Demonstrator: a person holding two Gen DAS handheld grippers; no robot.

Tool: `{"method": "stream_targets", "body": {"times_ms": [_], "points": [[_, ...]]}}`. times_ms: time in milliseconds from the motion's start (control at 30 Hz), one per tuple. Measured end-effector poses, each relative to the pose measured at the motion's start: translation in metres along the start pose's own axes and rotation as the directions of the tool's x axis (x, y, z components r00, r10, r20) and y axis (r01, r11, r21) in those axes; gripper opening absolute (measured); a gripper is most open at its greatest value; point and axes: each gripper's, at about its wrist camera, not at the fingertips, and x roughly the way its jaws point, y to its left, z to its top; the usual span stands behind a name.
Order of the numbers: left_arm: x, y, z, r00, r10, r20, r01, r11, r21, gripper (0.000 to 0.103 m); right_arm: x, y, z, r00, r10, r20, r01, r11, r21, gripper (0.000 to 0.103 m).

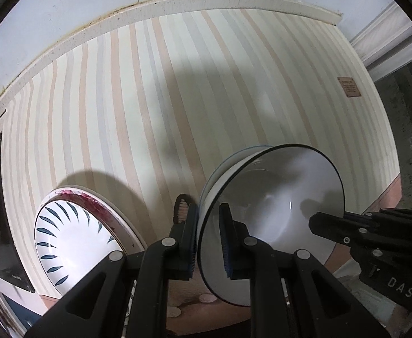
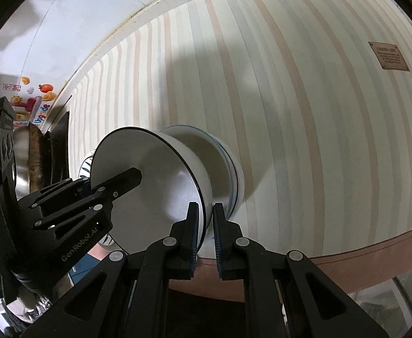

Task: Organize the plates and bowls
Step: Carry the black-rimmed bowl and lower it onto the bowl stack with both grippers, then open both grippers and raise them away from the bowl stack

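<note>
A white bowl with a thin black rim (image 1: 273,208) sits nested on a stack of white bowls with blue rim lines (image 2: 231,169) on the striped tablecloth. My left gripper (image 1: 208,239) is shut on the black-rimmed bowl's near-left rim. My right gripper (image 2: 205,225) is shut on the same bowl's (image 2: 149,186) rim at the opposite side; it shows in the left wrist view (image 1: 330,225) too. A white plate with dark blue leaf marks (image 1: 73,242) lies on a plate with a red pattern (image 1: 93,200), left of the bowls.
The striped tablecloth (image 1: 177,98) covers the table up to a pale ledge (image 1: 206,2) along the wall. A brown label (image 2: 389,56) lies at the cloth's right. Dark objects and a metal bowl (image 2: 22,163) stand at the left edge.
</note>
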Motion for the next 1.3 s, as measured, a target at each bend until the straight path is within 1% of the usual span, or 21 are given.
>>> {"method": "stream_targets", "body": {"times_ms": [233, 367, 500, 600, 767, 933, 1067, 1133, 1167, 1200, 1233, 1300], "points": [[0.006, -0.002, 0.002, 1.000, 0.023, -0.009, -0.023, 1.000, 0.013, 0.013, 0.007, 0.002, 0.010, 1.000, -0.011, -0.022, 0.010, 1.000, -0.002, 0.012], [0.010, 0.000, 0.003, 1.000, 0.023, -0.020, -0.022, 1.000, 0.009, 0.013, 0.007, 0.002, 0.013, 1.000, -0.012, -0.026, 0.012, 1.000, -0.001, 0.012], [0.012, -0.002, 0.004, 0.999, 0.028, -0.020, -0.028, 1.000, 0.009, 0.013, 0.003, 0.000, 0.015, 1.000, -0.016, -0.016, 0.016, 1.000, 0.005, 0.017], [0.012, -0.003, 0.005, 0.999, 0.032, -0.018, -0.032, 0.999, 0.011, 0.013, 0.003, -0.003, 0.015, 1.000, -0.003, -0.021, 0.003, 1.000, 0.013, 0.017], [0.011, -0.003, 0.005, 0.999, 0.034, -0.017, -0.034, 0.999, 0.015, 0.013, 0.003, -0.003, 0.015, 1.000, -0.009, -0.017, 0.009, 1.000, 0.006, 0.017], [-0.007, -0.003, -0.001, 0.999, 0.029, 0.019, -0.030, 0.999, 0.021, 0.013, 0.001, -0.002, 0.013, 1.000, -0.009, -0.015, 0.009, 1.000, 0.010, 0.017], [-0.035, -0.004, -0.013, 0.997, 0.031, 0.071, -0.034, 0.999, 0.034, 0.014, -0.014, 0.007, 0.001, 0.999, -0.039, 0.027, 0.039, 0.999, -0.020, 0.019], [-0.051, -0.005, -0.023, 0.995, 0.028, 0.099, -0.032, 0.999, 0.040, 0.014, -0.028, 0.015, -0.009, 0.995, -0.072, 0.069, 0.075, 0.996, -0.044, 0.030], [-0.057, -0.006, -0.027, 0.994, 0.026, 0.110, -0.031, 0.999, 0.044, 0.017, -0.034, 0.017, -0.012, 0.993, -0.080, 0.086, 0.084, 0.995, -0.048, 0.040], [-0.067, -0.006, -0.033, 0.992, 0.025, 0.125, -0.031, 0.998, 0.046, 0.019, -0.042, 0.021, -0.018, 0.990, -0.091, 0.108, 0.097, 0.994, -0.055, 0.046], [-0.073, -0.006, -0.038, 0.990, 0.023, 0.137, -0.030, 0.998, 0.046, 0.021, -0.048, 0.023, -0.023, 0.987, -0.098, 0.124, 0.105, 0.993, -0.059, 0.049], [-0.087, -0.005, -0.045, 0.987, 0.016, 0.157, -0.023, 0.999, 0.043, 0.024, -0.062, 0.030, -0.037, 0.982, -0.111, 0.156, 0.122, 0.990, -0.066, 0.066]]}}
